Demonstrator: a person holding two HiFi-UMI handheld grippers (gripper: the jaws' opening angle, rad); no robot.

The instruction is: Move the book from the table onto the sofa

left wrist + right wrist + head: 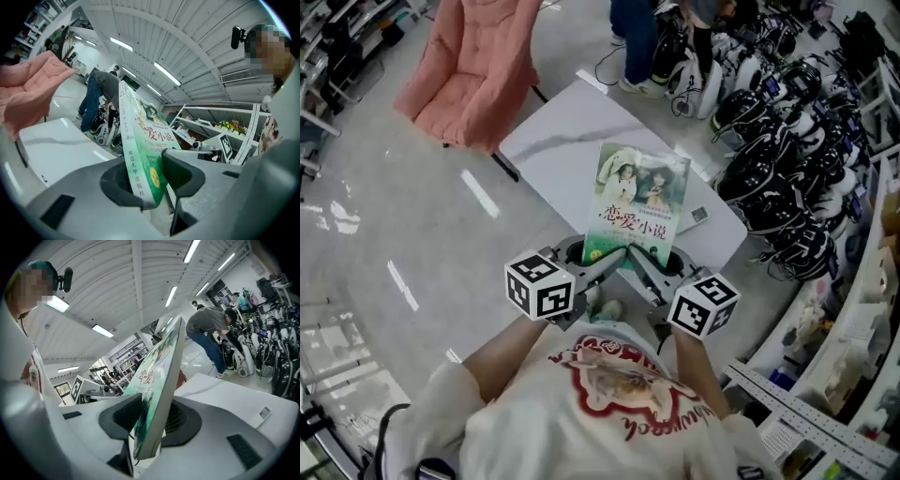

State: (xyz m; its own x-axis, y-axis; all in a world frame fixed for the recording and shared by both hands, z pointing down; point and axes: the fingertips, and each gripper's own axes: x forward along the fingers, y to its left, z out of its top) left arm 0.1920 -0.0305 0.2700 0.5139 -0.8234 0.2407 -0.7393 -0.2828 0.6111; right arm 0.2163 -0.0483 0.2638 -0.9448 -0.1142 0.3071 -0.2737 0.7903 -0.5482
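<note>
Book [637, 202]: centre of the head view, held in the air by both tongs at its lower edge, with the table behind and below it. The green cover faces the camera and shows two figures and red lettering.
Left tongs [592, 257]: clamped on the book's lower left corner. In the left gripper view the dark pads [180, 176] press on cover and back, and the book rises between them, leaning right.
Right tongs [660, 262]: clamped on the book's lower right corner. In the right gripper view the book stands between the pads, tilted toward the upper right.
Marker cubes: one on each pair of tongs, left [541, 286] and right [703, 303], just below the book.
Table [553, 150]: white with grey veining, upper middle of the head view.
Small grey thing [699, 215]: lies on the table just right of the book; what it is cannot be told.
Sofa [473, 70]: pink, upper left of the frame, just beyond the table's far left corner, well apart from the book.
Bystander [633, 37]: at the top edge, beyond the table, in blue trousers.
Black-and-white gear [787, 150]: crowded along the right side on the floor.
Wearer's shirt [609, 403]: cream with a red print, bottom of the frame.
</note>
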